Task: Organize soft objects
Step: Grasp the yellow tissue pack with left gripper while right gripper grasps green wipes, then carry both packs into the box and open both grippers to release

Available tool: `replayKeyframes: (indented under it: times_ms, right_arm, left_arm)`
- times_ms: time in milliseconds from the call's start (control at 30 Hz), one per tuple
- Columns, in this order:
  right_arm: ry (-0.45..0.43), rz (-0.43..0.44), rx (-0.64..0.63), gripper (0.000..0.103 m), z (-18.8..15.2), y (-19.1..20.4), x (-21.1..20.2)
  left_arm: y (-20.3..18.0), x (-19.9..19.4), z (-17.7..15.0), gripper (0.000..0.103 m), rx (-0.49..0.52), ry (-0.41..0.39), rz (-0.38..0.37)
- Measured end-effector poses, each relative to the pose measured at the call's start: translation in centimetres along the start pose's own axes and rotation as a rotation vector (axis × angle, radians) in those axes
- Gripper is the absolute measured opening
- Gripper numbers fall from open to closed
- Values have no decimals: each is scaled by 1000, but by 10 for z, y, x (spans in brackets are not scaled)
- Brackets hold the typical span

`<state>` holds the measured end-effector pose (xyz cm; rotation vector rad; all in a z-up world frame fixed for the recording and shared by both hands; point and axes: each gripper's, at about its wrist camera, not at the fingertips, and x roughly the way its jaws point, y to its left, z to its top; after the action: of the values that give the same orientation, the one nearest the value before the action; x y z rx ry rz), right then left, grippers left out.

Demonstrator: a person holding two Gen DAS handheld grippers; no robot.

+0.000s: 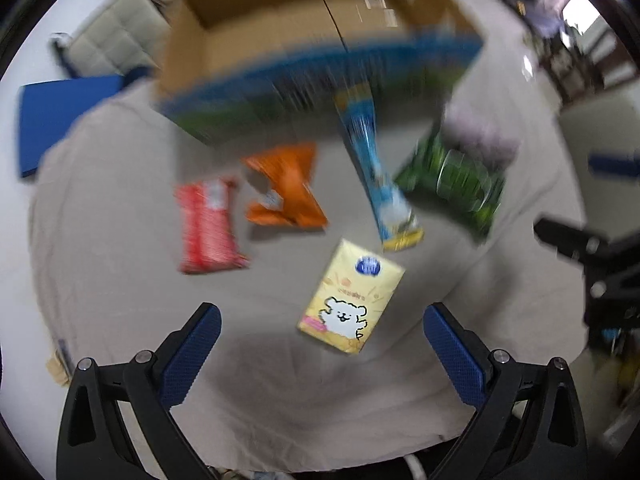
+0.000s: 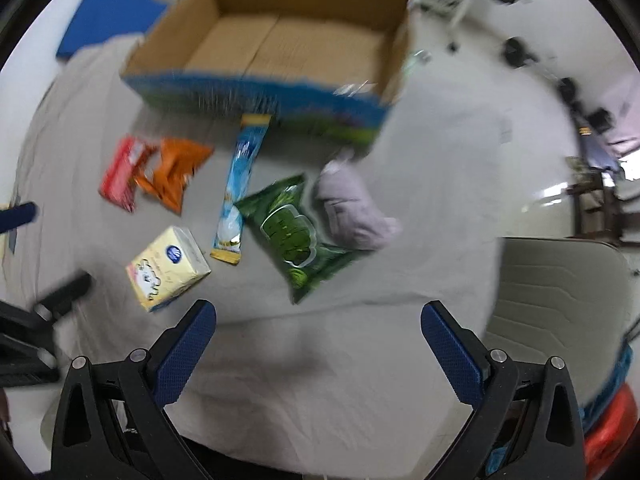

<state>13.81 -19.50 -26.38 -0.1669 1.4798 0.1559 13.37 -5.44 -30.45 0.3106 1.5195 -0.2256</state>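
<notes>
Both jaws wide and empty, I hover my left gripper [image 1: 322, 320] and right gripper [image 2: 318, 318] above packets strewn before the open box [image 2: 280, 36]; tissue pack [image 1: 350, 298] lies nearest.

Soft packets scattered in front of my cardboard box

The open cardboard box [image 2: 280, 40] sits upright with nothing visible inside. Nearest its front wall lies a long blue packet [image 2: 236, 188], one end almost touching it. Left of that packet lie an orange bag [image 2: 172, 172] and a red pack [image 2: 120, 176], side by side. A green bag [image 2: 296, 236] lies flat further out, a lilac cloth bundle [image 2: 352, 212] beside it. Farthest from the box rests a yellow tissue pack [image 2: 168, 268].
</notes>
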Motion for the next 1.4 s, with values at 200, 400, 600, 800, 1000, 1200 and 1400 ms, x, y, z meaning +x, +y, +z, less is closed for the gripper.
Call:
replayKeyframes:
  times_ms: [200,400,600,800,1000,1200,1400]
  right_arm:
    - [79,20,-112,101,24,19,83]
    - [158,28,-109,81,41,23,136]
    - [291,157,116,46,28,4,161]
    - [290,181,243,49,12,-6,170]
    - [261,132,263,42,2,-2,175]
    - [228,141,255,40,-14,21,177]
    - [158,194,237,39,-41,15,129]
  left_arm:
    - [-25,95,0,103,112,157,-44]
    - [-3,102,-5,72,-107,147,-97]
    - [26,99,-25,71,-364,178,-117]
    - [18,103,-37,71,-375,157,-119]
    - [24,86,-53,68,-412,123,-96]
    - [21,24,-65,68,-446,62,-90]
    - [7,-57,-67,68,-452,-45,-99]
